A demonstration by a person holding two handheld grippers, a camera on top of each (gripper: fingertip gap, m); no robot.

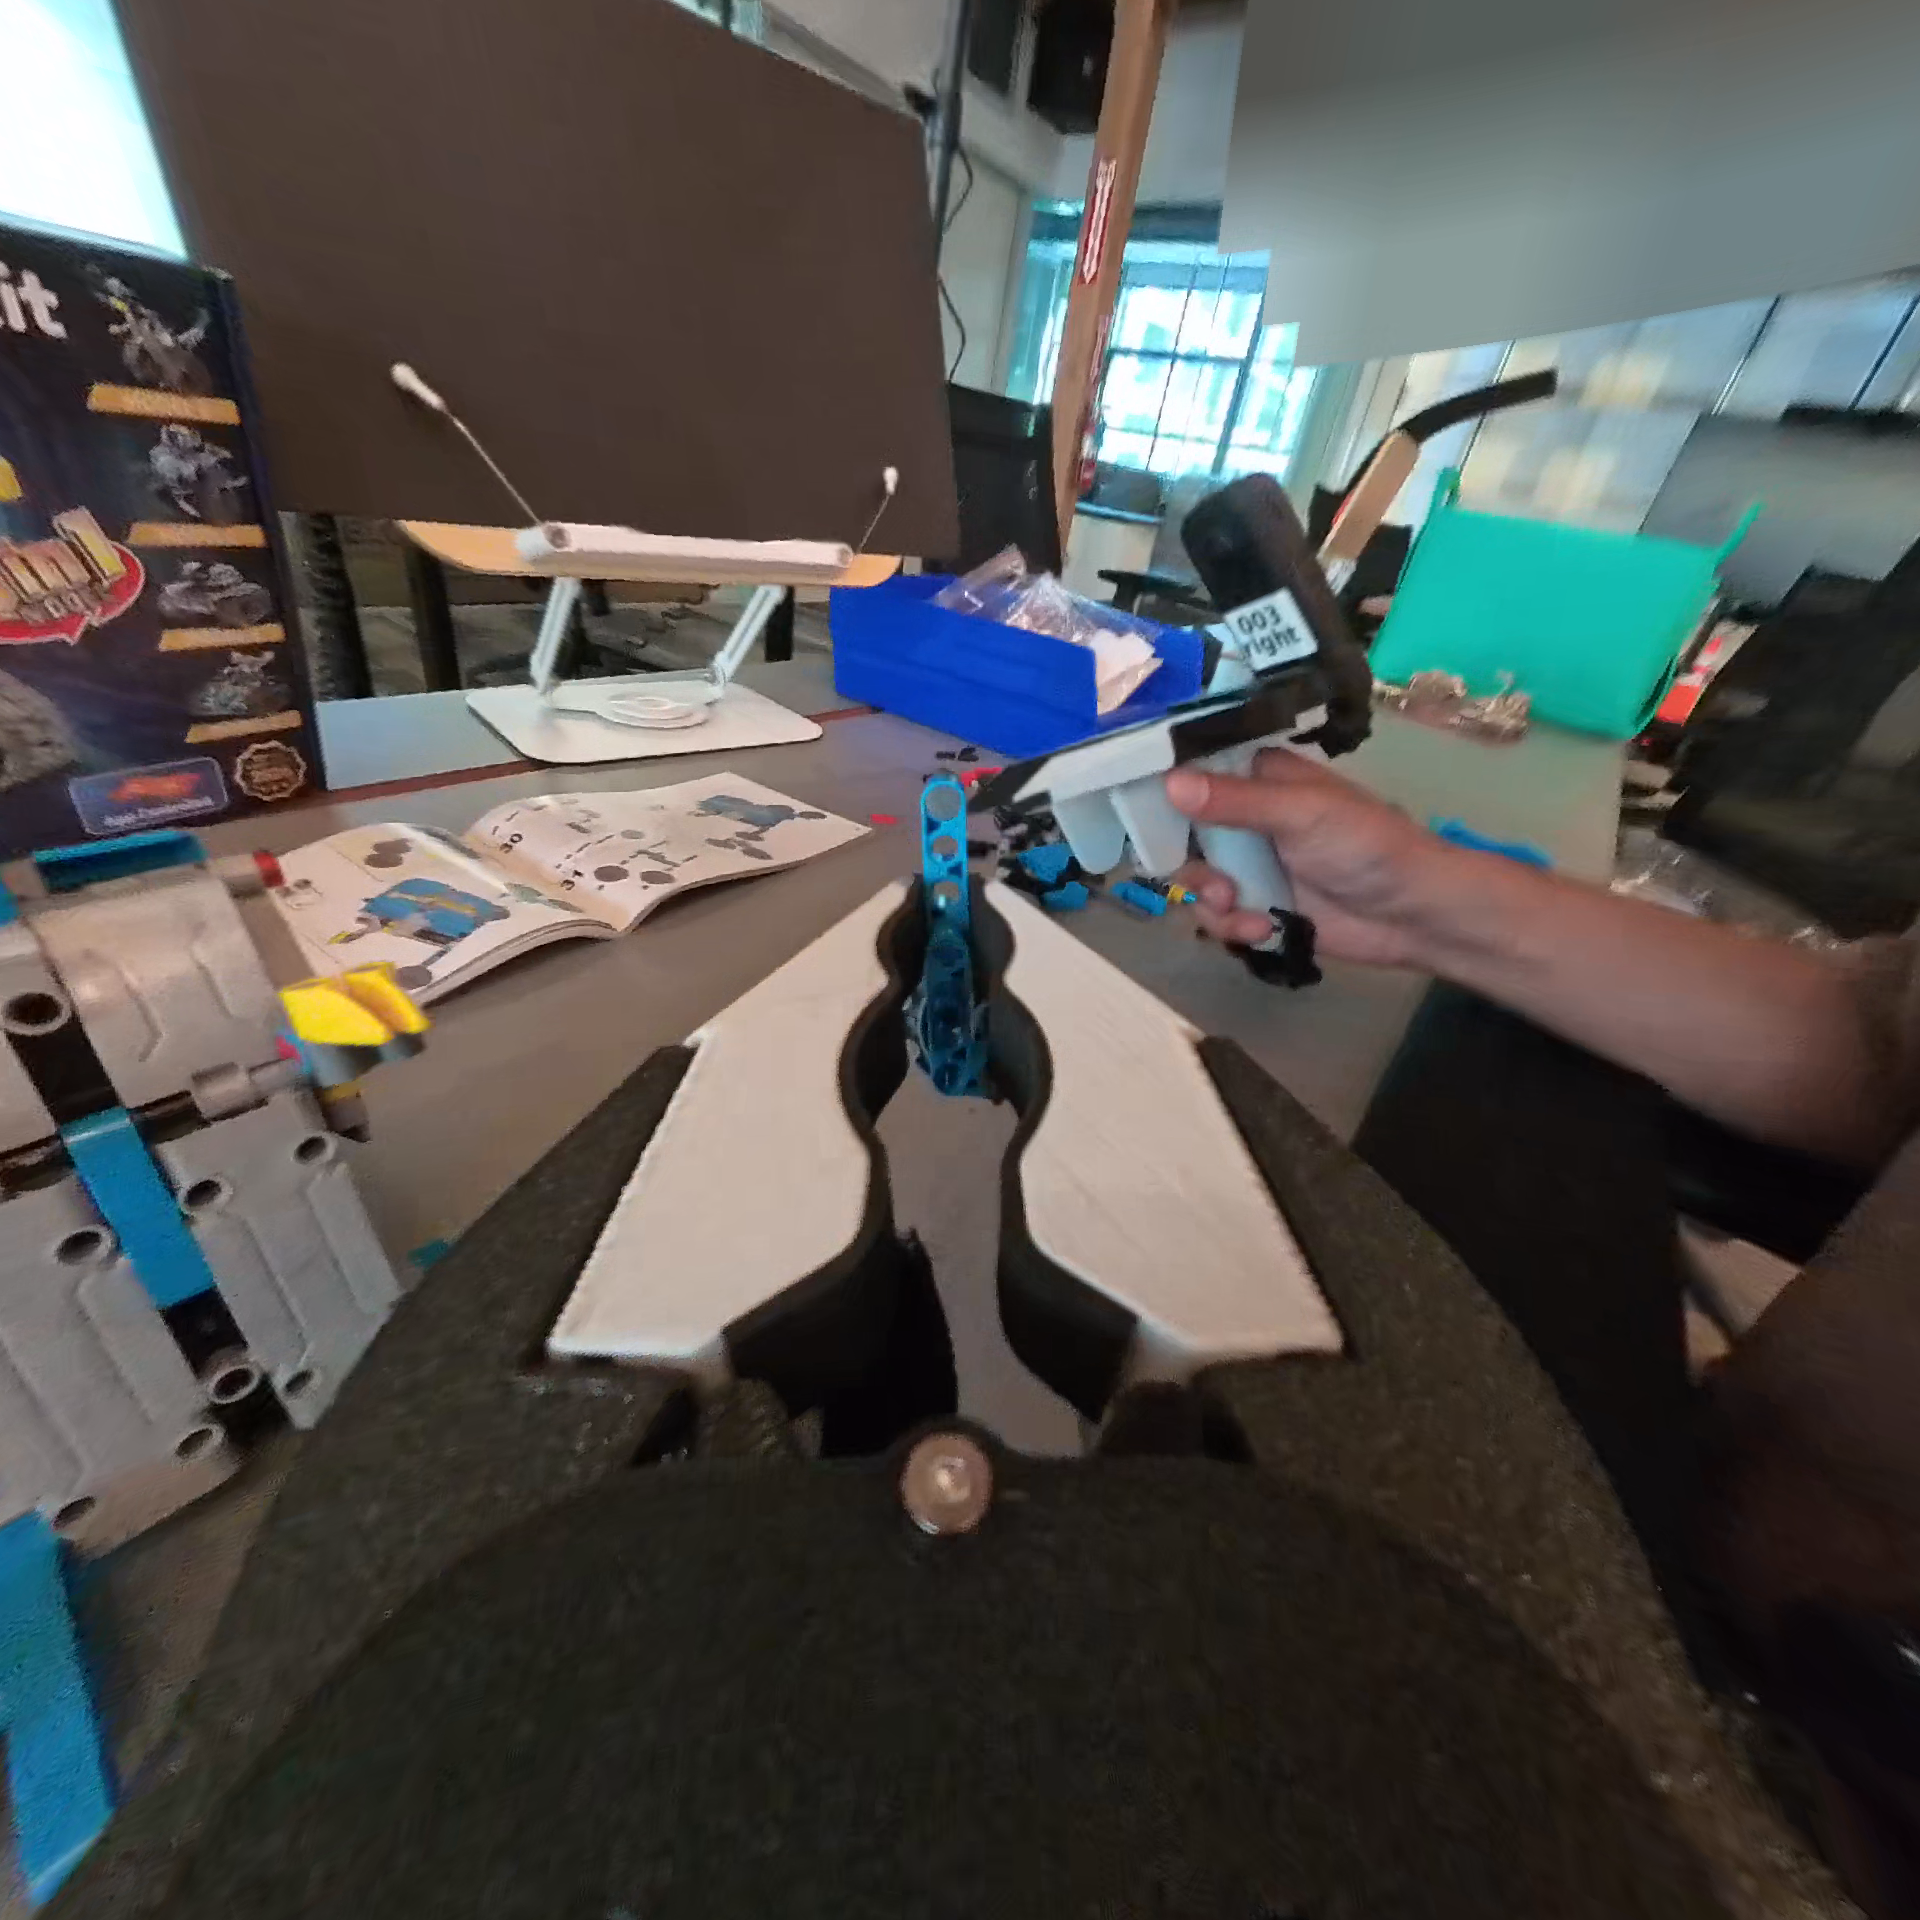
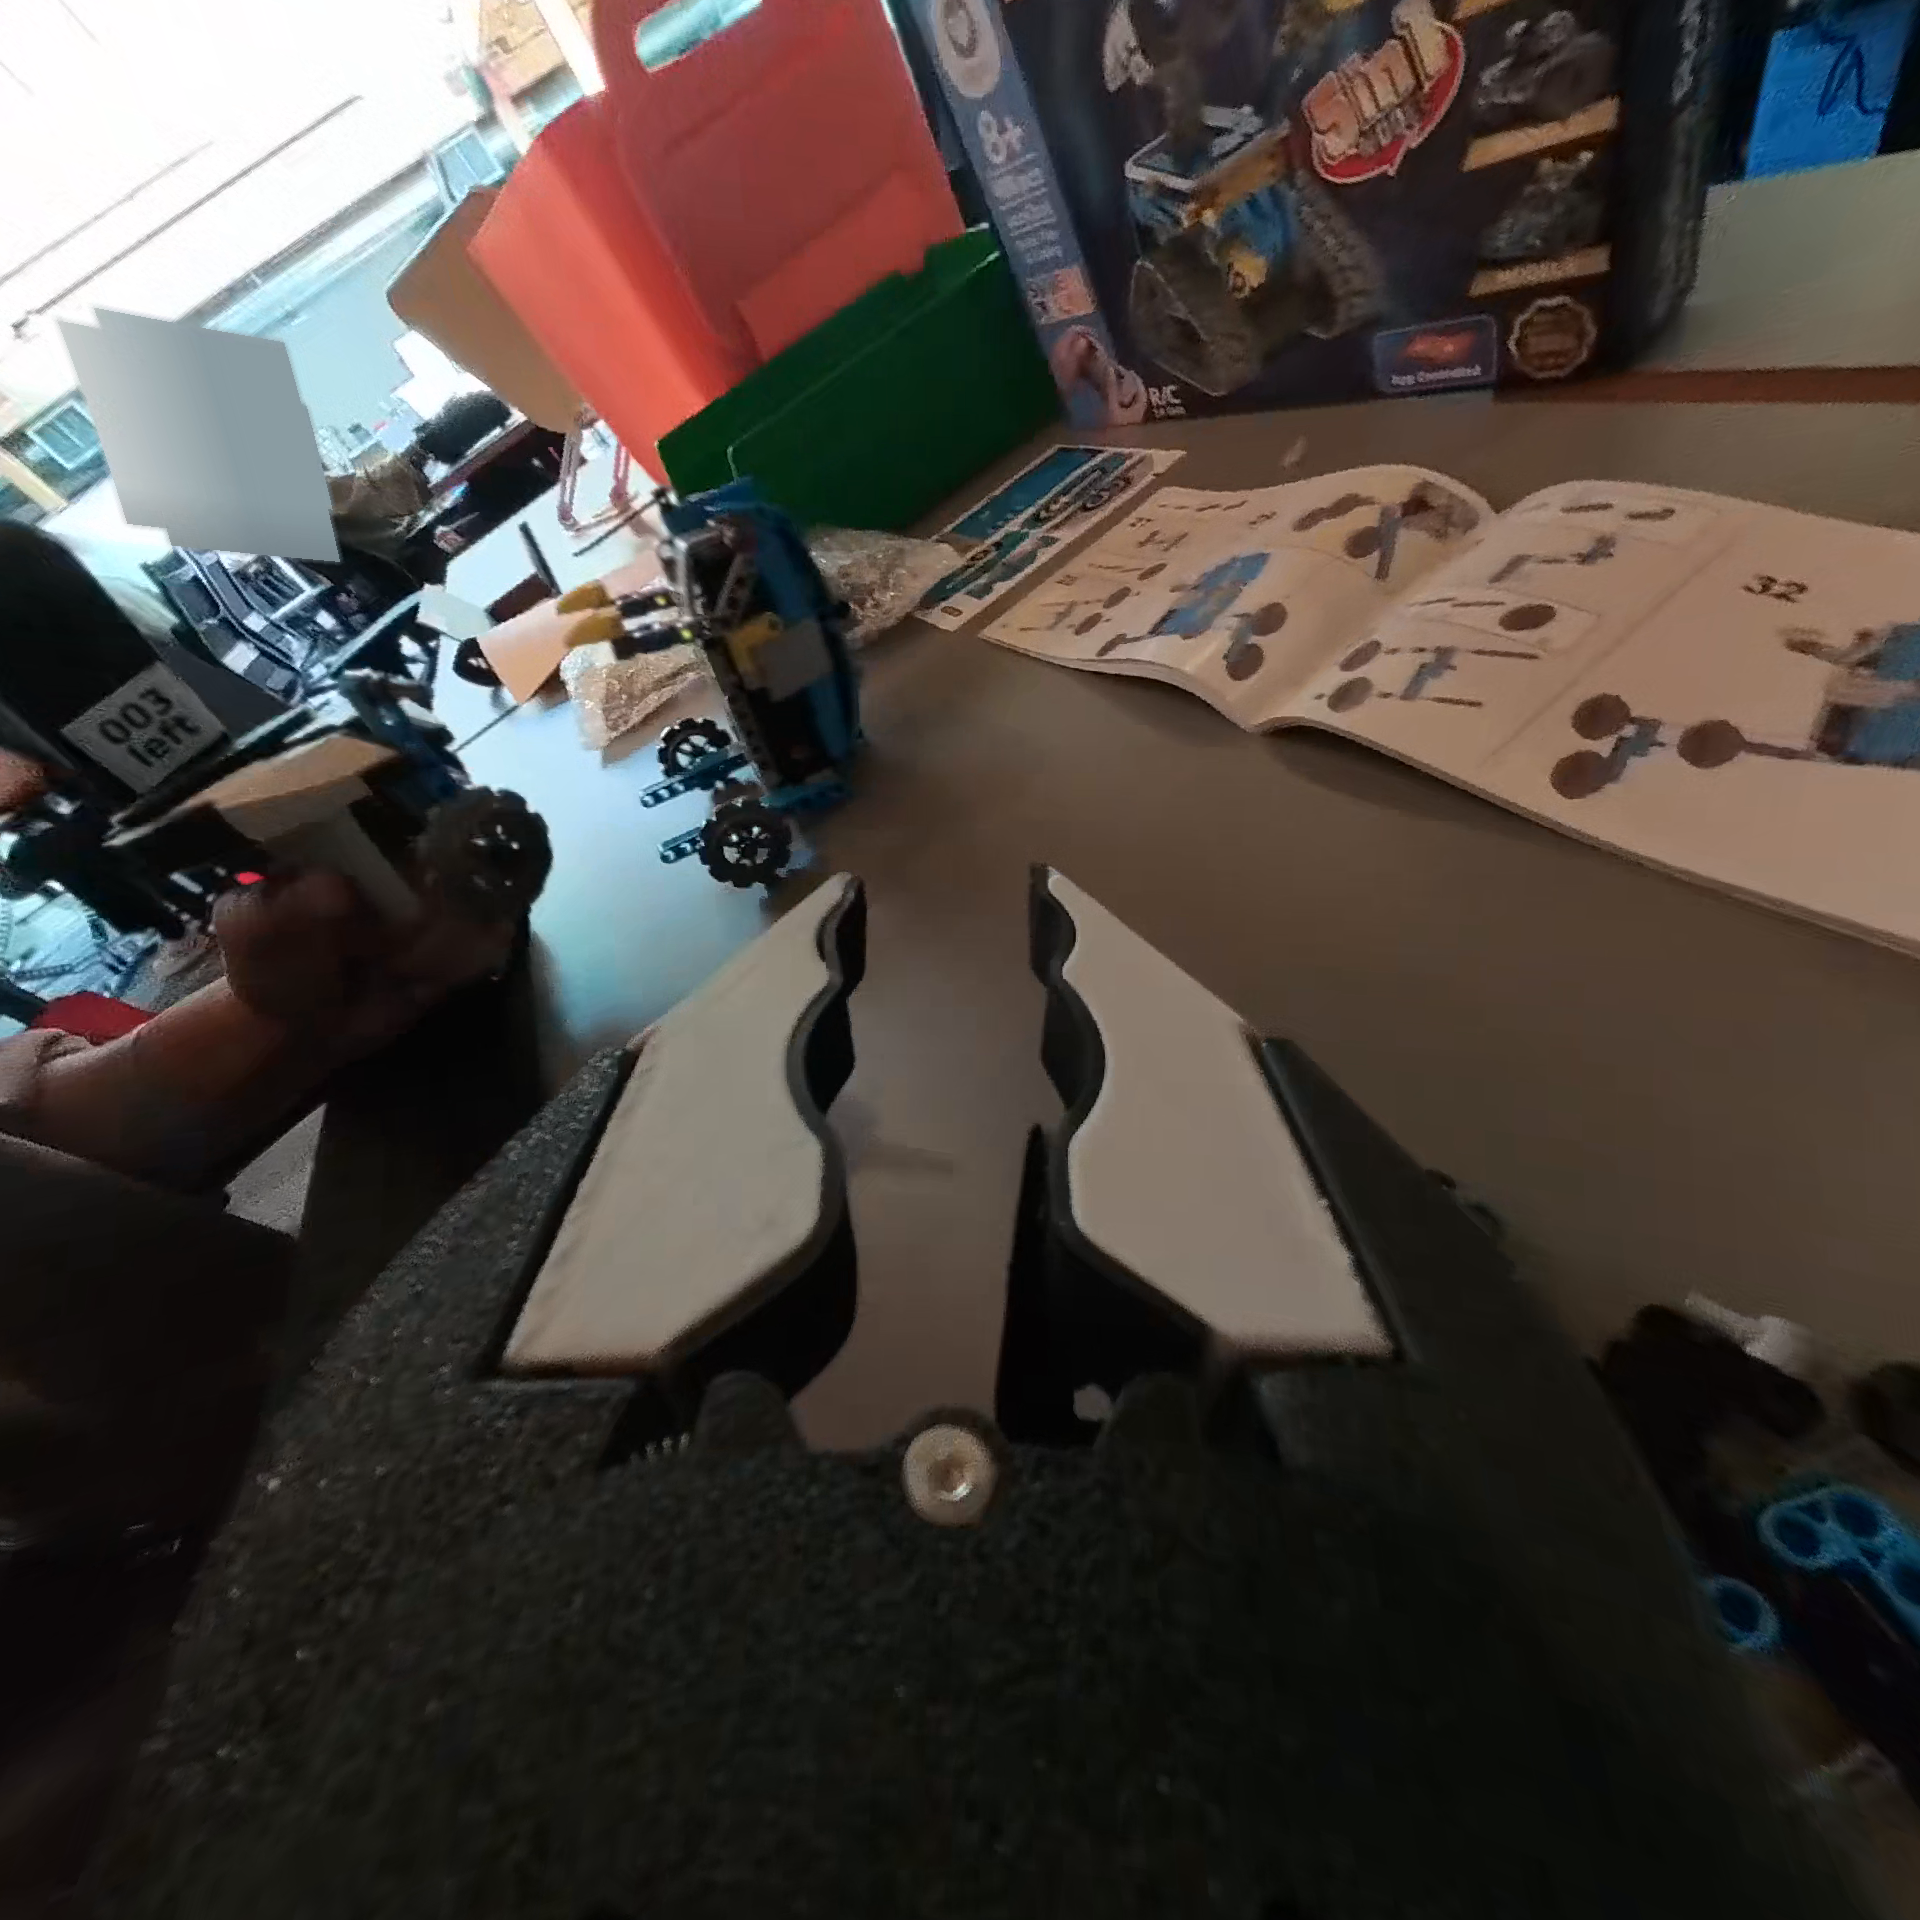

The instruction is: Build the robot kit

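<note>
My left gripper [image 1: 945, 896] is shut on a blue perforated beam piece [image 1: 943, 831] that stands up between its pads above the grey table [image 1: 1143, 1018]. In the right wrist view the left gripper [image 2: 390, 774] is held at the left, with the blue piece [image 2: 405, 717] and a black wheel [image 2: 488, 847] at its tip. My right gripper [image 2: 945, 883] is open and empty over the table [image 2: 1247, 935]. In the left wrist view a hand holds the right gripper [image 1: 992, 792] with its tips close to the top of the blue beam.
A partly built grey and blue vehicle [image 1: 156, 1195] stands at the left, also in the right wrist view [image 2: 769, 644] with wheels [image 2: 743, 844] beside it. An open booklet [image 2: 1455, 644] [image 1: 582, 862], the kit box [image 2: 1351, 187], blue bin [image 1: 997, 665], green bin [image 2: 883, 426] and loose parts [image 2: 1818, 1548] lie around. One gripper's finger ends stand about 15 cm off the other's.
</note>
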